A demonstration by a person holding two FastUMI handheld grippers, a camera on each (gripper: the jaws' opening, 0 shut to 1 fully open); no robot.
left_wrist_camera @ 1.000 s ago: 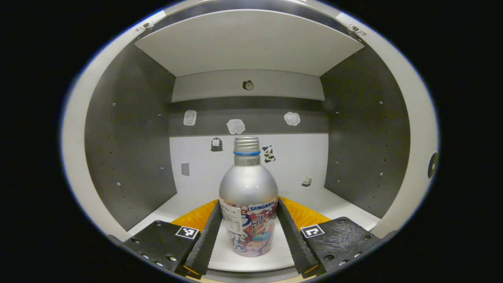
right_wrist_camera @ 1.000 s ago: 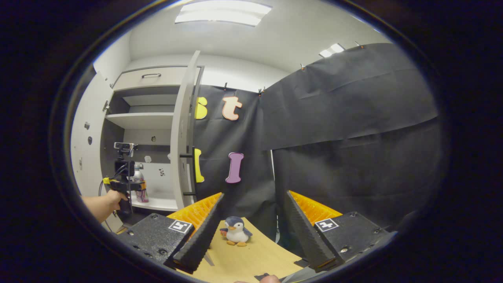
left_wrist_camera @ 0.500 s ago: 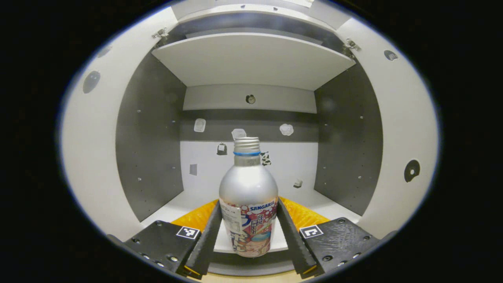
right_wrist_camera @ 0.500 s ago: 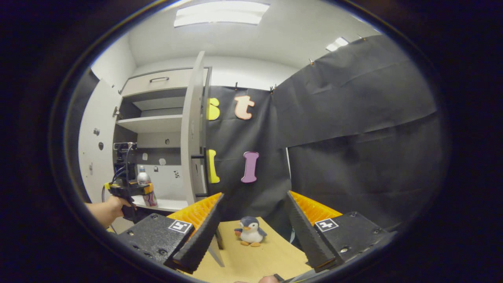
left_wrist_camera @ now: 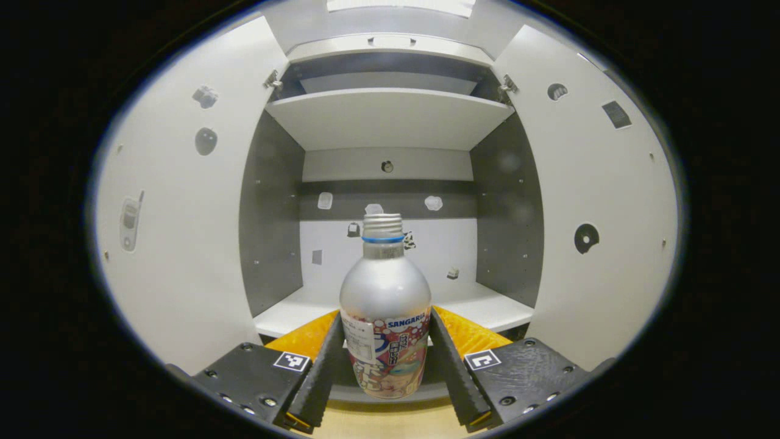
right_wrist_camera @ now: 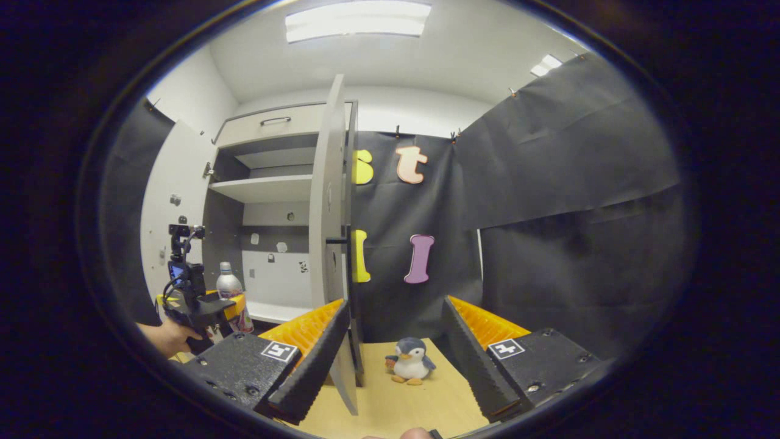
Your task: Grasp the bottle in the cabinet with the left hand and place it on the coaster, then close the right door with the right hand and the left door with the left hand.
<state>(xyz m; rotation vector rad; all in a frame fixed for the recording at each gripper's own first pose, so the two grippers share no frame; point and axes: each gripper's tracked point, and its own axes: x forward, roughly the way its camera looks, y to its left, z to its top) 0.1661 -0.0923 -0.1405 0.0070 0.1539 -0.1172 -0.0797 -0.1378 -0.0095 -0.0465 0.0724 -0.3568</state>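
Left tongs (left_wrist_camera: 385, 372): clamped on the labelled lower body of a silver aluminium screw-cap bottle (left_wrist_camera: 384, 305), held upright, clear of the white-and-grey open cabinet (left_wrist_camera: 390, 116). The bottle is judged rigid, smooth, probably slippery; the wide label band is judged the best hold. Right tongs (right_wrist_camera: 390, 360): spread, empty, above the pale wooden desk (right_wrist_camera: 390, 408), beside the right door (right_wrist_camera: 329, 201).
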